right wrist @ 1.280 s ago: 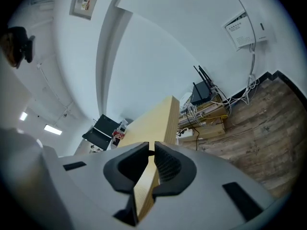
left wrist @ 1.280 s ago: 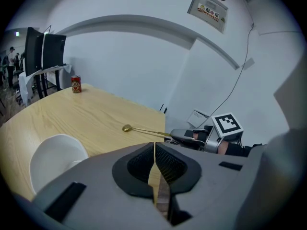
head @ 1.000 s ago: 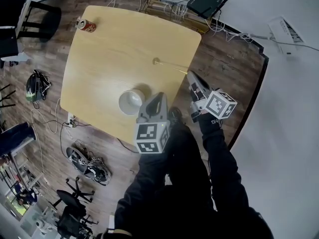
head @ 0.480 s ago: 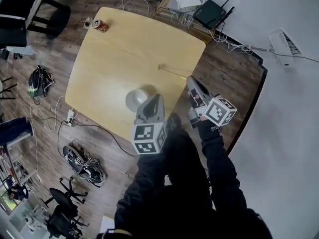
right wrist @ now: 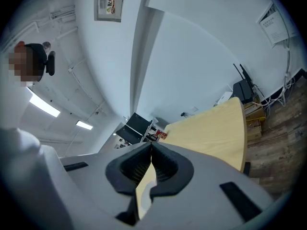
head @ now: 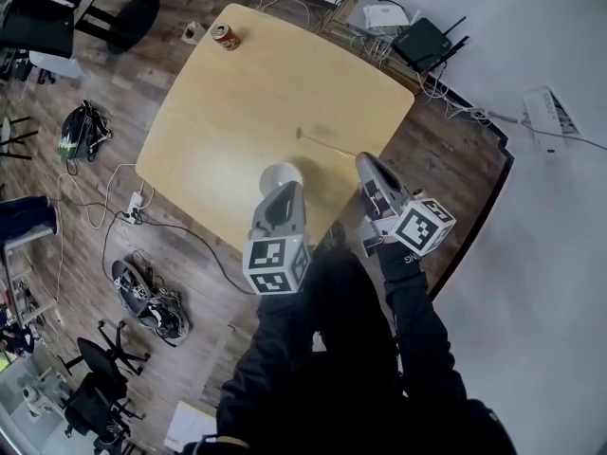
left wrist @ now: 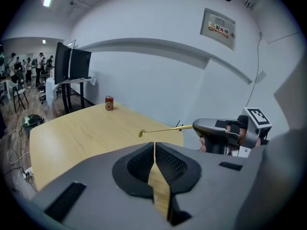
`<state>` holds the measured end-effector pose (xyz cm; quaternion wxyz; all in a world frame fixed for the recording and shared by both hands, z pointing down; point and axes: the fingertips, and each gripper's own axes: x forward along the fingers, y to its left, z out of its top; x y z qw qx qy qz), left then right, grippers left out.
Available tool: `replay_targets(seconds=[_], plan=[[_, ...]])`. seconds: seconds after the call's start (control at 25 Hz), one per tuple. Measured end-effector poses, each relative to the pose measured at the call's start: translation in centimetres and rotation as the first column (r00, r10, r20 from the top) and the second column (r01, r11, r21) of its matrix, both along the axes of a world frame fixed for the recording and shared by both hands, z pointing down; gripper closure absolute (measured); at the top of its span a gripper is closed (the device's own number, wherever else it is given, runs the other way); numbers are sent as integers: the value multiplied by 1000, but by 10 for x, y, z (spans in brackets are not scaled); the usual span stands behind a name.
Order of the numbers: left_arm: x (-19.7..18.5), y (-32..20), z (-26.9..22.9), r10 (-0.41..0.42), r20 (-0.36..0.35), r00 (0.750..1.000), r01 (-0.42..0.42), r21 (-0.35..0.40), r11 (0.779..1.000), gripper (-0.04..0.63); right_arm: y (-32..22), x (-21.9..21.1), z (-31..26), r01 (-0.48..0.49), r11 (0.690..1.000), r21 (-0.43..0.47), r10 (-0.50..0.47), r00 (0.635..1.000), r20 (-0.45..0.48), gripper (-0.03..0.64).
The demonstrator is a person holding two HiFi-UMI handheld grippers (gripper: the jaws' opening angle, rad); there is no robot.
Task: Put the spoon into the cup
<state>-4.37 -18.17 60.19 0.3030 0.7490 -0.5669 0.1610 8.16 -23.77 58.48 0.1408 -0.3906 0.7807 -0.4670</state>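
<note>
A thin gold spoon [head: 327, 142] sticks out level over the wooden table [head: 237, 102], its handle end clamped in my right gripper [head: 361, 157], which is shut on it. From the left gripper view the spoon [left wrist: 163, 130] points left out of the right gripper [left wrist: 195, 125], bowl end first. The white cup [head: 280, 173] stands upright near the table's front edge, left of the spoon. My left gripper [head: 287, 189] hangs over the cup's near side, jaws shut and empty [left wrist: 154, 143]. The right gripper view shows its jaws [right wrist: 151, 145] shut; the spoon is hidden there.
A red can [head: 226, 37] stands at the table's far corner. Past the table lie a black router [head: 424, 42] and cables on the floor. Shoes [head: 142, 297], a bag [head: 81, 129] and an office chair [head: 95, 387] are at the left.
Both grippers have risen. The right one has lifted the spoon higher above the table; the left one has come forward over the cup's near edge.
</note>
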Motion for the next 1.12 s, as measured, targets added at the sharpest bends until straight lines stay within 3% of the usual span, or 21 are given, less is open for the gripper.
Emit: replay_targets(seconds=[0.56,1.12], plan=[[-57,22,14,-101,22,995,101,-31,994,557,37,-42,-9,159,987,3,-159,987,11,592],[-83,40,34,-141,31,990,143,-83,986,557,58,-83,33,290,953,-89,-301,939,-169,592]])
